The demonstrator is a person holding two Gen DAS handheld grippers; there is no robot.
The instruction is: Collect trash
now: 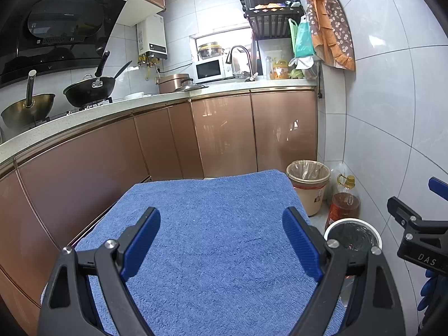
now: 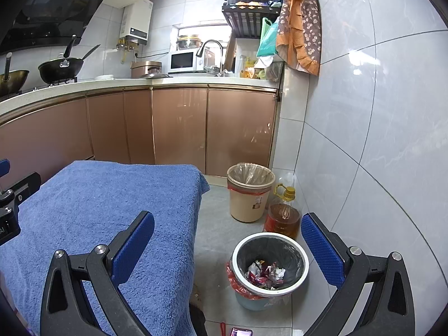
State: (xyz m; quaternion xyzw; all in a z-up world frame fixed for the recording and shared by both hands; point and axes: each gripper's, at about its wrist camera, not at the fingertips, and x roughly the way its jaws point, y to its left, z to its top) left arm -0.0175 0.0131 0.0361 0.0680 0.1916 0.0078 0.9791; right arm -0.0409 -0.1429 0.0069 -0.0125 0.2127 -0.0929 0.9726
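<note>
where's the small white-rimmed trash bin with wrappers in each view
Left wrist: the white-rimmed bin sits lower right, partly hidden behind the left gripper finger; contents unclear.
Right wrist: bin sits lower centre, between the right gripper fingers, wrappers visible inside.
Shared landmark: the oil bottle just behind it.

We see a table covered by a blue towel (image 2: 112,196). Beside it on the tiled floor (image 2: 215,224) stand a white-rimmed bin (image 2: 270,268) holding wrappers, a beige bin (image 2: 250,193) and an oil bottle (image 2: 282,218).
</note>
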